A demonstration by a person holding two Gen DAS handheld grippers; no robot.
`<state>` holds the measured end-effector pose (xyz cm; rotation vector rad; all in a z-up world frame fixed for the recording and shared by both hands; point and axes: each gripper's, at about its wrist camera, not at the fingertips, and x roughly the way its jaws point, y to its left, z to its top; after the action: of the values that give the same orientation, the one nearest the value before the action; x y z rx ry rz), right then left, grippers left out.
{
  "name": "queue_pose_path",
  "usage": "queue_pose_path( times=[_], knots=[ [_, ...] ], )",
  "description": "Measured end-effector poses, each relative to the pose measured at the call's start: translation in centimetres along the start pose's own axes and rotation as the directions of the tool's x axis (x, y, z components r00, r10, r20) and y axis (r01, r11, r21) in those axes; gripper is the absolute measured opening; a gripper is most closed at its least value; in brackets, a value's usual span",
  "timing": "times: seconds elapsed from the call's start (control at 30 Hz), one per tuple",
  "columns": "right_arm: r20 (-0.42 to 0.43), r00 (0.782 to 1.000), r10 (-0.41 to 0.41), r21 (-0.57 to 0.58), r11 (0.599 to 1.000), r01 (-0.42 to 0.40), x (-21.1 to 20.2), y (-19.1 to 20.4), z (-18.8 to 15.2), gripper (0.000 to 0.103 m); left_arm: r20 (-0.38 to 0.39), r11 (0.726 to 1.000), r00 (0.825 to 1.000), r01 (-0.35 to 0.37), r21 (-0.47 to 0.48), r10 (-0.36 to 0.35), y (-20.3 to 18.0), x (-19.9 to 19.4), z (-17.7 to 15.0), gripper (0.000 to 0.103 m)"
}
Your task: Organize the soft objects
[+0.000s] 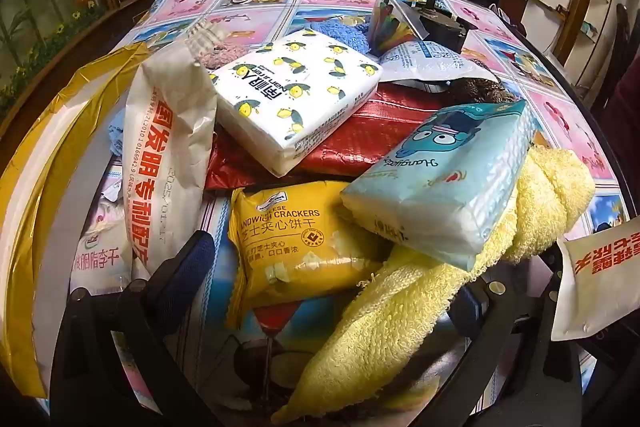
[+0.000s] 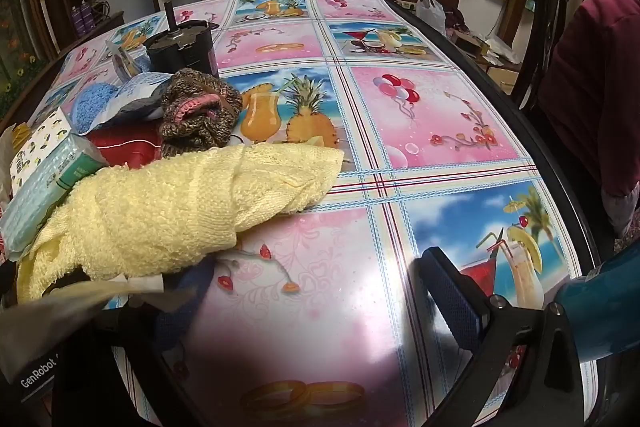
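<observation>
In the left wrist view a heap of soft packs lies on the table: a lemon-print tissue pack [image 1: 296,99], a pale blue tissue pack [image 1: 436,183] and a yellow cracker packet [image 1: 304,239]. A yellow towel [image 1: 400,323] runs under the blue pack. My left gripper [image 1: 324,287] hangs open just above, its fingers wide on either side of the cracker packet and towel end. In the right wrist view the towel [image 2: 180,203] lies at the left. My right gripper [image 2: 312,299] is open over bare tablecloth, and a blurred white packet [image 2: 60,319] hides part of its left finger.
A white sachet with red characters [image 1: 168,163] leans at the left, beside a white box with gold tape [image 1: 24,227]. A red bag [image 1: 360,135], blue fluffy cloth [image 2: 92,103], brown knit [image 2: 200,111] and black motor [image 2: 180,43] lie behind. A person's maroon sleeve [image 2: 592,87] is at the right edge.
</observation>
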<state>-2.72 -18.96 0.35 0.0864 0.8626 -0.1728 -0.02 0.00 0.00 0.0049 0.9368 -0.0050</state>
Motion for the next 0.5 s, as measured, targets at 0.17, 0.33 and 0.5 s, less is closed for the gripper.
queue_pose_path(
  times=[0.17, 0.33, 0.5],
  knots=[
    [-0.001, 1.000, 0.000, -0.001, 1.000, 0.000, 0.00, -0.01, 0.00, 0.103, -0.004, 1.000, 1.000, 0.001, 0.000, -0.001, 0.00, 0.02, 0.02, 0.103],
    [-0.003, 1.000, -0.002, -0.001, 1.000, 0.002, 0.07, 0.03, 0.05, 0.103, -0.004, 1.000, 1.000, 0.001, -0.001, -0.001, 0.01, 0.02, 0.01, 0.103],
    [-0.003, 1.000, -0.002, -0.001, 1.000, 0.002, 0.01, -0.01, 0.01, 0.103, -0.005, 1.000, 1.000, 0.001, -0.001, -0.001, 0.01, 0.02, 0.01, 0.103]
  ],
)
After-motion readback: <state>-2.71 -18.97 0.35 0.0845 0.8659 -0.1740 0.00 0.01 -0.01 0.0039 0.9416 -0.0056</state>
